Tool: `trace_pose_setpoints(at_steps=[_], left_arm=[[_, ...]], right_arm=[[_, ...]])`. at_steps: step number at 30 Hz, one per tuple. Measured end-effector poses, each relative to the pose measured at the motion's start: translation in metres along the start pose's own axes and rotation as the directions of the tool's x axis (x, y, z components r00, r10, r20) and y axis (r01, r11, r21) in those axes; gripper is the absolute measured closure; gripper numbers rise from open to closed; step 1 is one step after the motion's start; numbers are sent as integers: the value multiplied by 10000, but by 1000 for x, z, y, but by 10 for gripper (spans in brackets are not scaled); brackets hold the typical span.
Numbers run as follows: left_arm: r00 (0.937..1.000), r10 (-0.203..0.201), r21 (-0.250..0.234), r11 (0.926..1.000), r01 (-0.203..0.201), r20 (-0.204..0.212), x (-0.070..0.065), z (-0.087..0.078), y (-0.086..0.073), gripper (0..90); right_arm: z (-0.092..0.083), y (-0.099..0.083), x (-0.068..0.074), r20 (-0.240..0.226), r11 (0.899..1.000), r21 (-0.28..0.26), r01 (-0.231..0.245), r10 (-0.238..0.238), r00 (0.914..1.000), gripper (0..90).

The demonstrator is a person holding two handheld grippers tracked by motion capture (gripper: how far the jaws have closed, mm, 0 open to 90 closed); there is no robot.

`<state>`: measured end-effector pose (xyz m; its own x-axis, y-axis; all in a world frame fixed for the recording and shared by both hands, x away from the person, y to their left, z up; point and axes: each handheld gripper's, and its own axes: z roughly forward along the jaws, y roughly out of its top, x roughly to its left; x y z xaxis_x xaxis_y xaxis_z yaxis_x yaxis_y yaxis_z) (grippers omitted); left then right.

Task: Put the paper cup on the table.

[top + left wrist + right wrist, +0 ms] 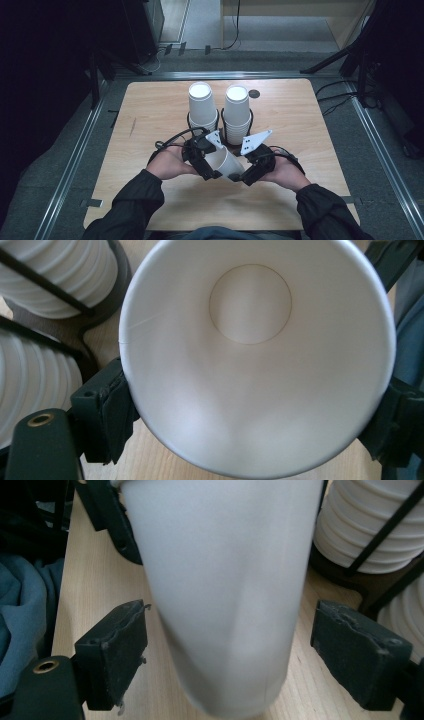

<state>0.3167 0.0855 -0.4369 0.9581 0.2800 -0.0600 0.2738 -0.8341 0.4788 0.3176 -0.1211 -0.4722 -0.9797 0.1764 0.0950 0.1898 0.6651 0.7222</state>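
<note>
A single white paper cup lies tilted between both grippers, low over the wooden table. My left gripper is shut on it near the rim. The left gripper view looks into the cup's mouth, with a pad pressed against each side. My right gripper is open around the cup's narrow base. Its pads stand apart from the wall on both sides. Behind them are two stacks of white cups in black wire holders.
The stacks' ribbed rims sit close beside the held cup. A small dark disc lies on the table right of the stacks. Metal rails run along the table's sides, with dark stands at the back.
</note>
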Motion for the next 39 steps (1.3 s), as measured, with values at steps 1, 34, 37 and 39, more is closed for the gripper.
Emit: trace_pose_setpoints(at_steps=[1,34,37,39], left_arm=[[10000,10,-18,10000,-10,-4,-1,-1,1,118],[9988,-425,-1400,9891,452,227,2,-14,-6,29],[9974,-626,-1707,9830,678,354,5,-17,-9,30],[9971,-684,-1863,9797,735,335,7,-19,-12,29]], right_arm=[[1,1,0,12,9999,-32,108,-108,9999,155],[-6,3,0,364,9990,-387,206,-192,9992,201],[-12,2,-2,427,9982,-592,101,-76,9991,201],[-15,1,-3,462,9977,-680,-13,45,9989,201]])
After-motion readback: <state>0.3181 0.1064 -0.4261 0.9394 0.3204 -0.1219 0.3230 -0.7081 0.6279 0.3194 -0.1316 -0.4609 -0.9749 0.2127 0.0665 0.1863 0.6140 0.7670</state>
